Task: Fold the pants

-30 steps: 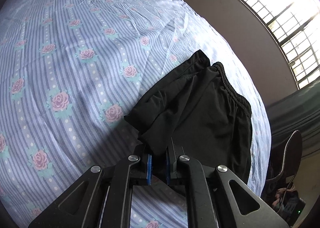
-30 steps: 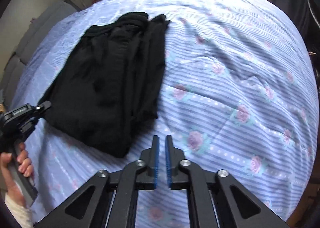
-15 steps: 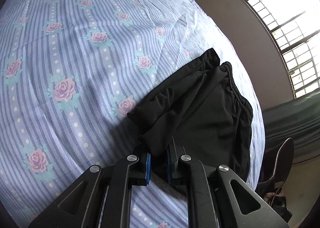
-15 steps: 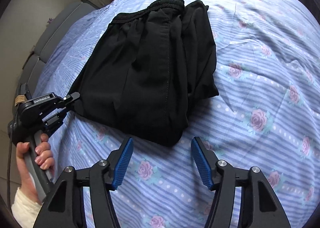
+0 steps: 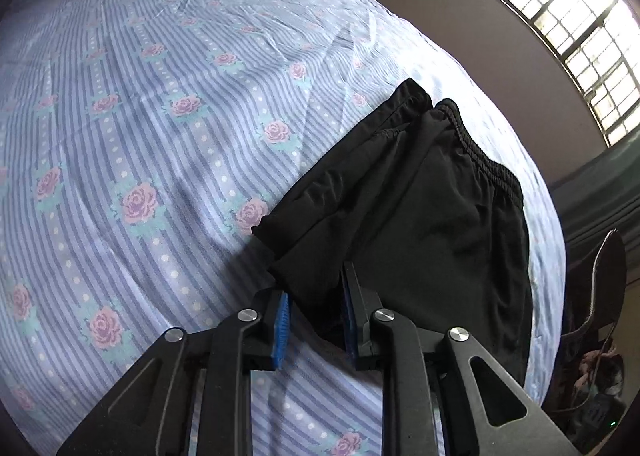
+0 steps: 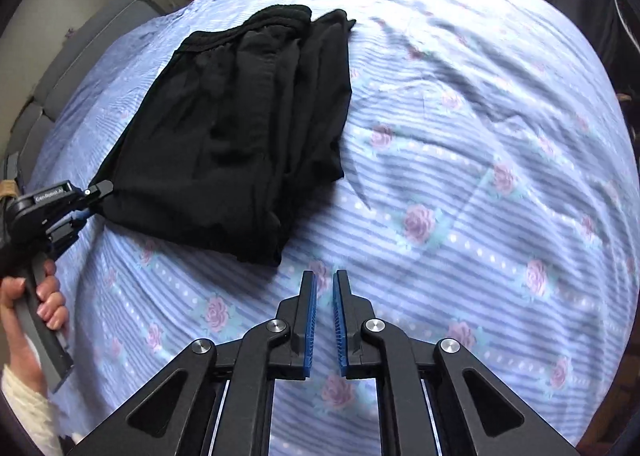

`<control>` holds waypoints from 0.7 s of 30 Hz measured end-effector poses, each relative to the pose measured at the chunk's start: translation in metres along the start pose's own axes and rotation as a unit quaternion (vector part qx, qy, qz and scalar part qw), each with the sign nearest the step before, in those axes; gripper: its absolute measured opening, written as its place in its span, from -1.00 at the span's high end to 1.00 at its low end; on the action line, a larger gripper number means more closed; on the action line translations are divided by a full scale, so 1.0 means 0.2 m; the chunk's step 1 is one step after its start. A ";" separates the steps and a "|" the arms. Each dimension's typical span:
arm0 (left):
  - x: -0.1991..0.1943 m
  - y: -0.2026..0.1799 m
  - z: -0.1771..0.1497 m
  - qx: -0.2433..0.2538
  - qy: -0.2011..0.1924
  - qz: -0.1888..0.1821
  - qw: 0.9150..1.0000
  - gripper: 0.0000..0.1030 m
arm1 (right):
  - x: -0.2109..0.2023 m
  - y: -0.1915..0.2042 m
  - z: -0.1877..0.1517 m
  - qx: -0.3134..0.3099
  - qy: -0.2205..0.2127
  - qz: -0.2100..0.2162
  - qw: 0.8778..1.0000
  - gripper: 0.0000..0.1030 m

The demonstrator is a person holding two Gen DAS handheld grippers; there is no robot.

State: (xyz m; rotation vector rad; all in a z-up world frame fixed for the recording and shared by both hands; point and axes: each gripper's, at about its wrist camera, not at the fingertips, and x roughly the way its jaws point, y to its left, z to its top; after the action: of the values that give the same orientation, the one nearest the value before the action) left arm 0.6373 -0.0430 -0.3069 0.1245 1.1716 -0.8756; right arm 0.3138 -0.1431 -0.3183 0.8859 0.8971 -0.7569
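- Left gripper (image 5: 314,322): jaws had just been opening, a modest gap between the blue pads; the near corner of the black pants (image 5: 404,216) lay between them, and the pads no longer appeared to press the cloth.
- Right gripper (image 6: 324,318): jaws had just been closing, now narrow, nothing between them; only the striped floral bedsheet (image 6: 460,176) lay beneath.
- Pants, location: folded in a loose stack on the bedsheet, ahead and to the left of the right gripper, apart from it; waistband (image 5: 480,152) at the far end from the left gripper.
- Risk, judged: the corner could catch on the left pads as the gripper drew back, dragging the top layer and opening the fold.
- Risk, judged: layers at the right-hand edge of the stack sat uneven and bunched; any further fold could set in crooked.
- Risk, judged: the nearly closed right gripper could pinch the sheet instead of the pants if lowered where it stood.
- Writing: white lettering on the body of the left gripper, seen from the right wrist, probably "GenRobot.AI"; small and not sure.
- Person's hand (image 6: 44,300) held the left gripper's handle.
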 end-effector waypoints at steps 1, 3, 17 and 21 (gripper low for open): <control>-0.01 0.00 -0.01 0.004 0.000 0.003 1.000 0.46 | -0.01 -0.01 -0.01 0.011 0.007 0.031 0.999 0.30; -0.02 0.03 -0.02 0.000 0.002 0.004 1.000 0.35 | -0.03 0.00 -0.03 0.024 0.001 0.069 0.997 -0.24; -0.04 0.17 -0.15 -0.093 0.009 -0.122 0.988 0.11 | 0.21 0.07 0.01 0.115 -0.021 0.191 0.975 -0.44; 0.04 0.13 -0.08 -0.104 0.002 -0.137 0.985 0.11 | 0.26 0.10 0.07 0.108 -0.035 0.183 0.976 -0.44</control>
State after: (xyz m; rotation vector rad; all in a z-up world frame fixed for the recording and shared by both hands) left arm 0.6436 -0.0219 -0.3293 -0.2094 1.2959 -0.9857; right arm 0.3571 -0.1570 -0.3527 1.1720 0.5720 -0.5653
